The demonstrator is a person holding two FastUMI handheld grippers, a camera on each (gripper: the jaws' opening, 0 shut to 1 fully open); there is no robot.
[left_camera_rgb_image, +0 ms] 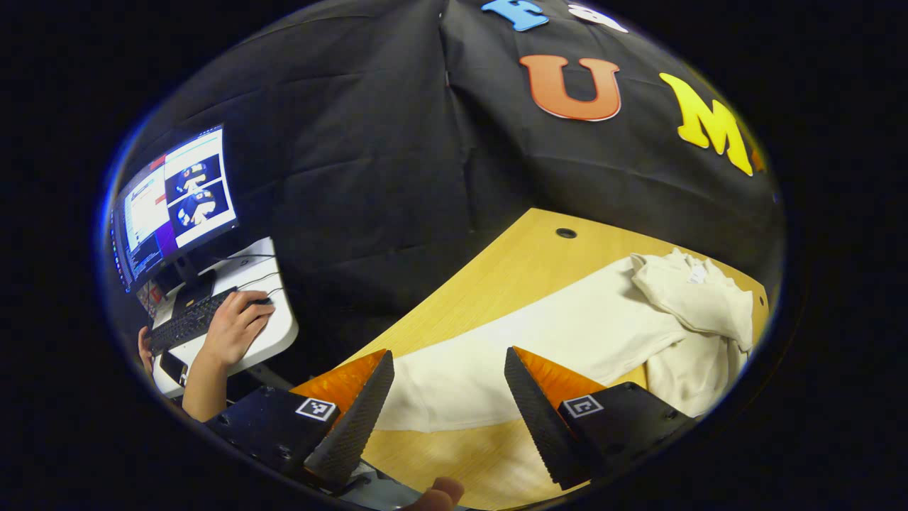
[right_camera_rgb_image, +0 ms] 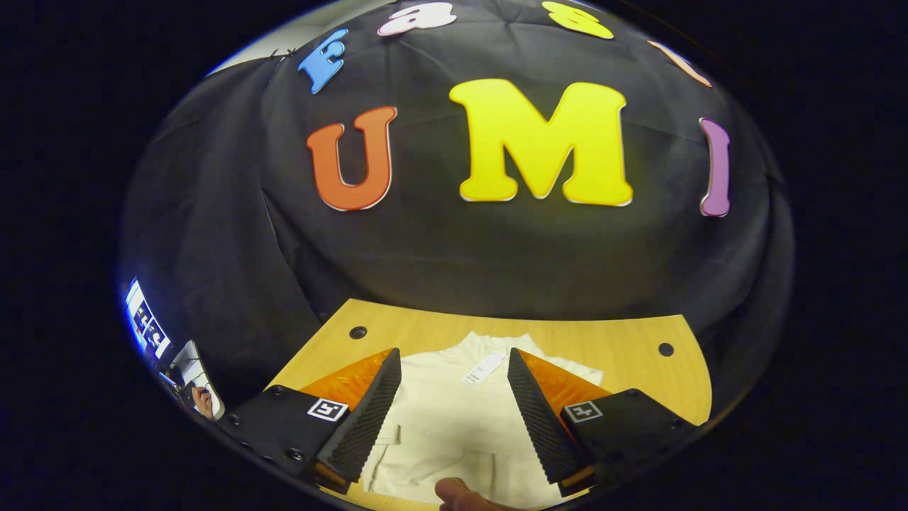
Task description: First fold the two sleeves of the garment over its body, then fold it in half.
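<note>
A cream-white garment (left_camera_rgb_image: 567, 341) lies on the wooden table (left_camera_rgb_image: 511, 270). One long sleeve (left_camera_rgb_image: 461, 387) stretches toward the near left; the collar end with a label is bunched at the far right (left_camera_rgb_image: 691, 291). My left gripper (left_camera_rgb_image: 450, 411) hovers open above that sleeve, nothing between its fingers. In the right gripper view the garment (right_camera_rgb_image: 454, 419) lies flat with its neck and label (right_camera_rgb_image: 484, 367) pointing to the far wall. My right gripper (right_camera_rgb_image: 454, 419) stands open above the garment's body, holding nothing.
The table (right_camera_rgb_image: 610, 348) has round holes near its far corners (right_camera_rgb_image: 358, 332) (right_camera_rgb_image: 665, 349). Left of it, a person's hand (left_camera_rgb_image: 234, 323) rests on a keyboard at a white desk with a monitor (left_camera_rgb_image: 174, 202). A fingertip (left_camera_rgb_image: 440, 493) shows at the bottom edge.
</note>
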